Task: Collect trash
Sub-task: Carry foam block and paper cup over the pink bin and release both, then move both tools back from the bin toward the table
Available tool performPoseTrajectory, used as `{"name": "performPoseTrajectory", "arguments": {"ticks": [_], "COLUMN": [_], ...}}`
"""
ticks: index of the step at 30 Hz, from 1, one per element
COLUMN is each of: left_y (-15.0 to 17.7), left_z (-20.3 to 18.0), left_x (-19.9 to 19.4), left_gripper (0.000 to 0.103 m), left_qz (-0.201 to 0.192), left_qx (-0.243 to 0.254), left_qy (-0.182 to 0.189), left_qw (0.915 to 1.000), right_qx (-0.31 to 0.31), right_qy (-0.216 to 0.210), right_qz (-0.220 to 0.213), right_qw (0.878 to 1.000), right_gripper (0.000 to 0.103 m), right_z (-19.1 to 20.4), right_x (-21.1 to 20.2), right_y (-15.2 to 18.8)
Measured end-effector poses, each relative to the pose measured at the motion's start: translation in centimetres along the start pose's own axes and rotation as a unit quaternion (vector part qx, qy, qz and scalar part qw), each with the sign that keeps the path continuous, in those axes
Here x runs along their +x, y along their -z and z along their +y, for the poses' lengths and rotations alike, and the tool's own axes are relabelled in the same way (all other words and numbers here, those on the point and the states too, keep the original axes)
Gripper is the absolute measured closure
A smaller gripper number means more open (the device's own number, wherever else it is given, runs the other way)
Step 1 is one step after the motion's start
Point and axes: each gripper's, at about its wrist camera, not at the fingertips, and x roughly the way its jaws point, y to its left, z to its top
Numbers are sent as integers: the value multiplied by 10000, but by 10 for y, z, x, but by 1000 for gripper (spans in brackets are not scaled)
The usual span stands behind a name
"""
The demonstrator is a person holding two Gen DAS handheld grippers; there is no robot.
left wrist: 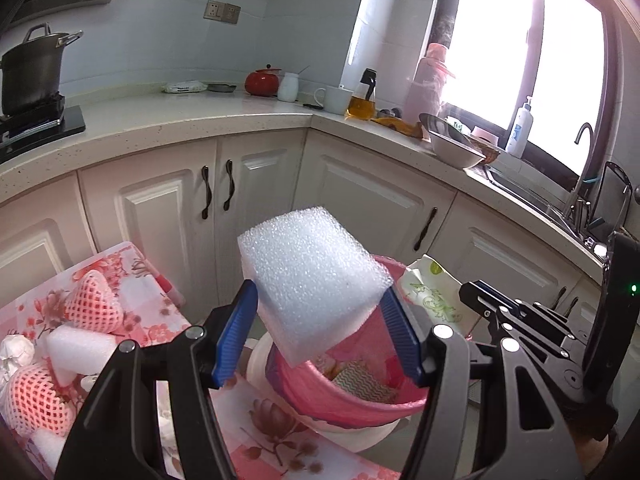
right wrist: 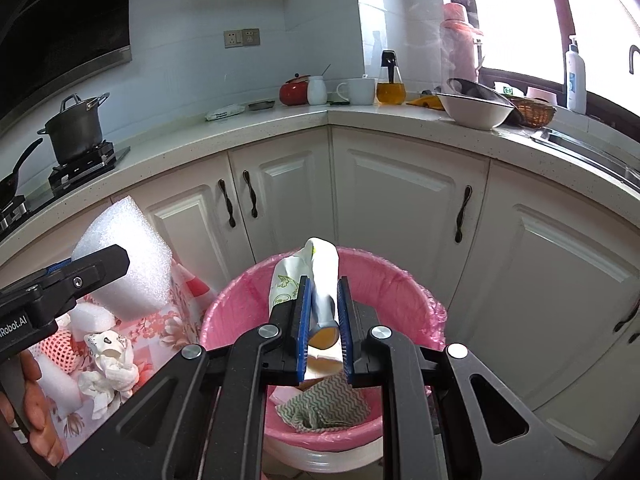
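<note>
My left gripper (left wrist: 318,290) is shut on a white foam block (left wrist: 316,280), its blue pads pressing on both sides. The block hangs over the near rim of a pink-lined bin (left wrist: 348,404). My right gripper (right wrist: 323,282) is shut on a crushed white paper cup with green print (right wrist: 320,276) and holds it above the bin's (right wrist: 224,304) opening. A green zigzag cloth (right wrist: 320,404) lies inside the bin. In the right wrist view the foam block (right wrist: 132,264) is at the left. In the left wrist view the printed paper (left wrist: 432,292) is at the right.
Left of the bin, a floral-clothed table (left wrist: 152,320) carries red foam nets (left wrist: 94,300), white foam pieces (left wrist: 80,348) and crumpled tissue (right wrist: 108,364). White cabinets (right wrist: 400,200) stand behind the bin. The counter above holds a pot (right wrist: 76,128), a bowl (right wrist: 476,112) and a sink (right wrist: 580,148).
</note>
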Motion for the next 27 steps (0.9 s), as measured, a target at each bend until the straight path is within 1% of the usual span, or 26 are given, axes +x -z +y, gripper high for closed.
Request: {"name": "performPoseTrajectory", "arguments": {"ticks": [8, 14, 17, 18, 22, 27], "left_y": [-1, -3, -4, -4, -3, 0], "left_z": [-19, -30, -35, -36, -33, -20], "left_x": [29, 46, 53, 54, 53, 44], "left_gripper": [42, 42, 39, 34, 32, 32], "left_qz": [208, 337, 421, 431, 430, 372], "left_qx": [117, 194, 216, 201, 150, -12], "left_qy": [345, 482, 550, 565, 512, 395], "left_qw": [9991, 9981, 9974, 9973, 9977, 9985], "right_qx": [187, 261, 267, 281, 374, 452], "right_qy": [67, 46, 55, 64, 138, 186], "right_qz": [22, 14, 18, 14, 9, -52], "right_qw": [9998, 9996, 9996, 9996, 9992, 9988], "right_gripper": [88, 88, 88, 88, 87, 87], "right_z": [-24, -32, -32, -33, -37, -40], "right_x": [7, 11, 12, 12, 12, 7], "right_y": [1, 2, 2, 2, 4, 9]}}
